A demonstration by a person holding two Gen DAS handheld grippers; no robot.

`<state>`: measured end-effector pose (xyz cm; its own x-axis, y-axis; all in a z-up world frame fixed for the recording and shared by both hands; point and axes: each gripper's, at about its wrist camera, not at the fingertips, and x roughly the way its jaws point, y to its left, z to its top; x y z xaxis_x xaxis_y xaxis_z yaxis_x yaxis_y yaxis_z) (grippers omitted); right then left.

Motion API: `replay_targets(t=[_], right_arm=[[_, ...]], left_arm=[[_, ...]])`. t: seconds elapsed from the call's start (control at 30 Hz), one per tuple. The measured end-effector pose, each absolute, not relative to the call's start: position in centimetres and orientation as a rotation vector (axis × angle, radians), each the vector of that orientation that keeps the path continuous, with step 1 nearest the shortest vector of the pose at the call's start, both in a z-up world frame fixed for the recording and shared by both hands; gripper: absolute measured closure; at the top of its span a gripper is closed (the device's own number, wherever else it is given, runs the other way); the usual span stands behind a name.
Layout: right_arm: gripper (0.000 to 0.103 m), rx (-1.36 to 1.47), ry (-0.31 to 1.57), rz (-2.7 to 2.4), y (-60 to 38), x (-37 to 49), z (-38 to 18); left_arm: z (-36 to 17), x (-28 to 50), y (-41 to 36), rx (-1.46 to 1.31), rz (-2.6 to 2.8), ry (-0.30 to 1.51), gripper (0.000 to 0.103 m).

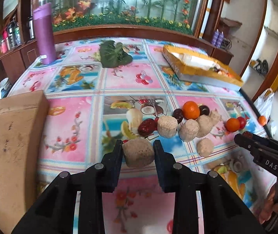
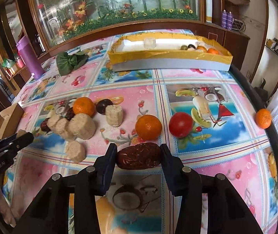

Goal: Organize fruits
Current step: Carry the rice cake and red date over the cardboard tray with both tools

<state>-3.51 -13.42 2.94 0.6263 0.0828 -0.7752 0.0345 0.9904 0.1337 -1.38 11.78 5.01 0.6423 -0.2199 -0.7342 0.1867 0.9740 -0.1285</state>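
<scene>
A table (image 2: 207,74) is covered by a pink-and-blue fruit-print cloth, backed by a wooden cabinet (image 1: 119,5) with floral glass; a beige cylinder (image 1: 139,153) is clamped by the left gripper (image 1: 138,146); a dark red date (image 2: 139,156) is clamped lengthwise by the right gripper (image 2: 139,149), near an orange (image 2: 148,127); a yellow-rimmed tray (image 2: 168,57) lies beyond.

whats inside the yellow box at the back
Inside the yellow box: a clear cup, dark and pale round pieces, an orange. The near wall hides the floor.
</scene>
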Motion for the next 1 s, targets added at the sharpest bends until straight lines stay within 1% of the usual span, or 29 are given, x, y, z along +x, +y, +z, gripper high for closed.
replay_targets(t=[0.13,0.3,0.5,0.63,0.73,0.8,1.0], right_arm=[[0.055,0.117,0.849,0.100,-11.0,-5.2,5.9],[0.055,0.010,0.744,0.258,-4.2,-6.2,11.7],[0.054,-0.090,0.615,0.492,5.7,-6.6,18.6],[0.054,-0.138,0.575,0.620,11.7,-5.7,22.2],[0.054,-0.138,0.575,0.671,14.9,-4.7,22.9],[0.054,-0.148,0.582,0.685,16.6,-4.3,22.3],[0.054,-0.127,0.715,0.723,18.8,-3.0,17.4]], left_arm=[[8.0,-4.1,15.5,-0.128,-0.207,0.778,0.073],[13.1,-7.7,21.3,-0.191,-0.168,0.673,0.073],[21.0,-11.5,29.7,-0.149,-0.038,0.559,0.073],[24.7,-12.6,34.3,-0.110,0.054,0.525,0.072],[25.6,-12.5,36.9,-0.079,0.122,0.518,0.072],[25.2,-12.3,37.9,-0.073,0.140,0.526,0.072],[21.7,-10.4,39.1,-0.104,0.148,0.608,0.072]])
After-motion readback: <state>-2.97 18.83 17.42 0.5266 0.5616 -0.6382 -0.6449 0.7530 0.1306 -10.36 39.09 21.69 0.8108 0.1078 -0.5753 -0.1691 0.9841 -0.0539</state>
